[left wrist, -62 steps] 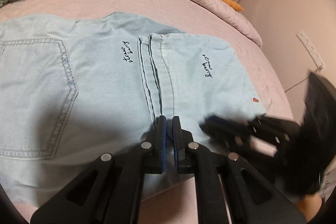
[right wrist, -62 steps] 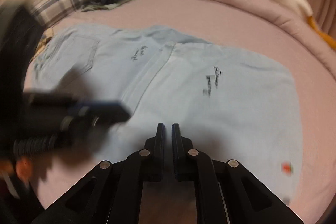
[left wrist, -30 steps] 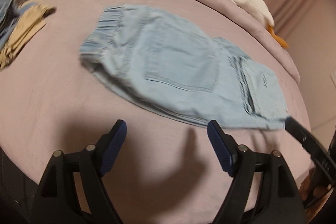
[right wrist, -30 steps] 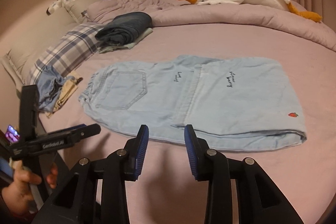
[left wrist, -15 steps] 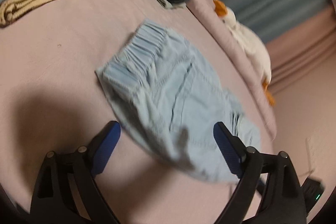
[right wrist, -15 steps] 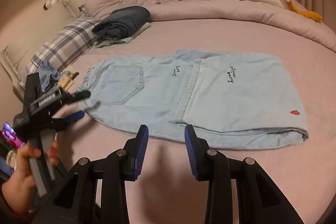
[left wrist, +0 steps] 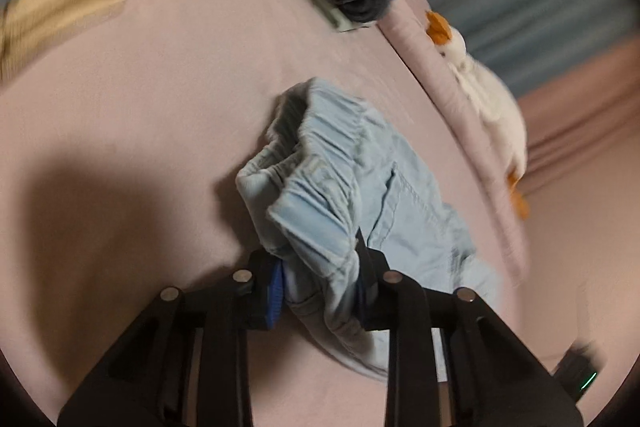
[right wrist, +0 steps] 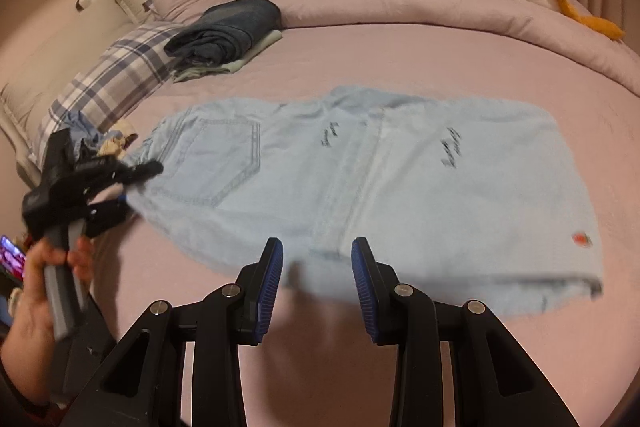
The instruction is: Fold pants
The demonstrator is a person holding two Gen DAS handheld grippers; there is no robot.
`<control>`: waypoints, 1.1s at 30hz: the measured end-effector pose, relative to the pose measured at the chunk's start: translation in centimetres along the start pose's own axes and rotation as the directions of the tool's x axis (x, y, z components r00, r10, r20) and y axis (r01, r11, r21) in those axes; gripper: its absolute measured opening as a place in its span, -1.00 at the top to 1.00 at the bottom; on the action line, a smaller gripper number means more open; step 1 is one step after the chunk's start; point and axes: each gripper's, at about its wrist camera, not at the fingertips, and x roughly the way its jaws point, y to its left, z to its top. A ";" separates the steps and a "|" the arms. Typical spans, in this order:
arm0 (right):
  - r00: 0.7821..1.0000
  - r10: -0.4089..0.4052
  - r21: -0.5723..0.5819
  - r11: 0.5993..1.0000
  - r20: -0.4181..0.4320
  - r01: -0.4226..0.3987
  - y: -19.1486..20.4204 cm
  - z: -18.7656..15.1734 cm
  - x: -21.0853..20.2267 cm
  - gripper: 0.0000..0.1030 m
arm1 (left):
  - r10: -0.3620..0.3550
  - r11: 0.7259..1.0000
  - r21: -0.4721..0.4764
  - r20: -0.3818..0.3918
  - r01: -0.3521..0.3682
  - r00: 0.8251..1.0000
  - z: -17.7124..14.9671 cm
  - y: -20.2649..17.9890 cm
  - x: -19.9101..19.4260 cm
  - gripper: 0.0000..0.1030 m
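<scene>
Denim pants (right wrist: 360,183) lie on the bed (right wrist: 400,47); your left gripper (left wrist: 320,283), spread wide half a second ago, now clamps their waistband, while your right gripper (right wrist: 317,267) hovers apart beside the hem.

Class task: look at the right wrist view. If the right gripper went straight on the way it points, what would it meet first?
Most likely the near edge of the pants, just beyond the open right gripper. Depth is hard to judge; it may touch the bed first.
</scene>
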 end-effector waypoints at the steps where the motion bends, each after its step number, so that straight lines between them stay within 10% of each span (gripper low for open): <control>1: 1.000 0.003 0.002 1.000 -0.002 -0.003 -0.1 0.6 0.5 0.31 | 0.012 0.999 0.037 0.013 -0.013 1.000 0.0 -0.7 -0.3 0.52; 13: 0.986 -0.095 -0.022 0.995 -0.137 0.093 0.2 8.8 10.6 0.78 | 0.026 0.957 0.283 0.102 -0.054 0.994 0.2 -5.0 -1.7 0.55; 27: 0.960 -0.155 -0.225 0.969 -0.233 0.102 6.4 -1.5 4.0 0.82 | 0.074 0.897 0.424 0.132 -0.124 0.988 -0.3 -8.2 -2.1 0.55; 33: 0.976 -0.022 -0.117 0.993 -0.219 -0.003 5.7 -3.7 -0.3 0.82 | 0.055 0.870 0.479 0.146 -0.119 0.988 -0.8 -10.3 -3.0 0.56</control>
